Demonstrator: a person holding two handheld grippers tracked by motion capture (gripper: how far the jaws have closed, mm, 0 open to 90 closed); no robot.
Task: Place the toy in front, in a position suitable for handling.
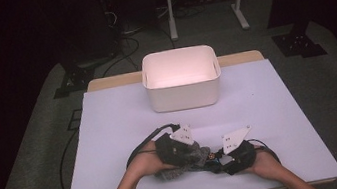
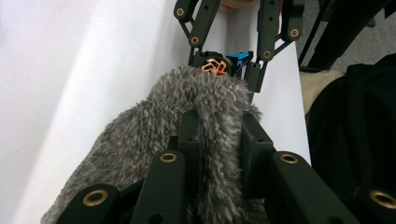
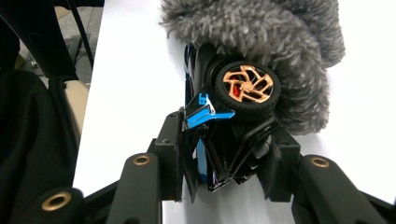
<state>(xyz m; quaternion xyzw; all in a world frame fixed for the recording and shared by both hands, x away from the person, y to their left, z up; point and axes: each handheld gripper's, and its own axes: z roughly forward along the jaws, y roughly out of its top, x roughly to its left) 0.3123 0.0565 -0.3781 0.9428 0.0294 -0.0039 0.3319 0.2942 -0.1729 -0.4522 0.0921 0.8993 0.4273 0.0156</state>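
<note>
Grippers meet low in the high view, just below centre, each held in a person's hand that enters from the bottom edge. The left gripper (image 1: 186,156) sits left of centre with its black jaws pinched narrow on a grey fuzzy cloth (image 1: 183,165), a shaggy, long-piled fabric bunched into a soft lump. The right gripper (image 1: 219,161) sits just right of it, jaws clamped on a toy car (image 1: 210,158), a small black body of hard glossy plastic with blue trim.

In the left gripper view, the cloth (image 2: 187,126) fills the lower centre, squeezed between the two jaws, its fibres spilling down toward the lower left. Just past the cloth, at upper centre, the car (image 2: 219,65) pokes out, showing a copper spoked wheel and a blue piece, with the other gripper's linkage arms beyond it.

In the right gripper view, the car (image 3: 219,135) stands at centre between the jaws, gripped by its sides. Its round rubber tyre with a copper spoked rim lies just above, touching the cloth (image 3: 261,32), which drapes over the car's far end across the top of the frame.

Both things rest on a flat white sheet (image 1: 111,133) that covers the table. Farther off, at upper centre of the high view, stands a white plastic bin (image 1: 184,94), rectangular with rounded corners, well apart from the grippers.
</note>
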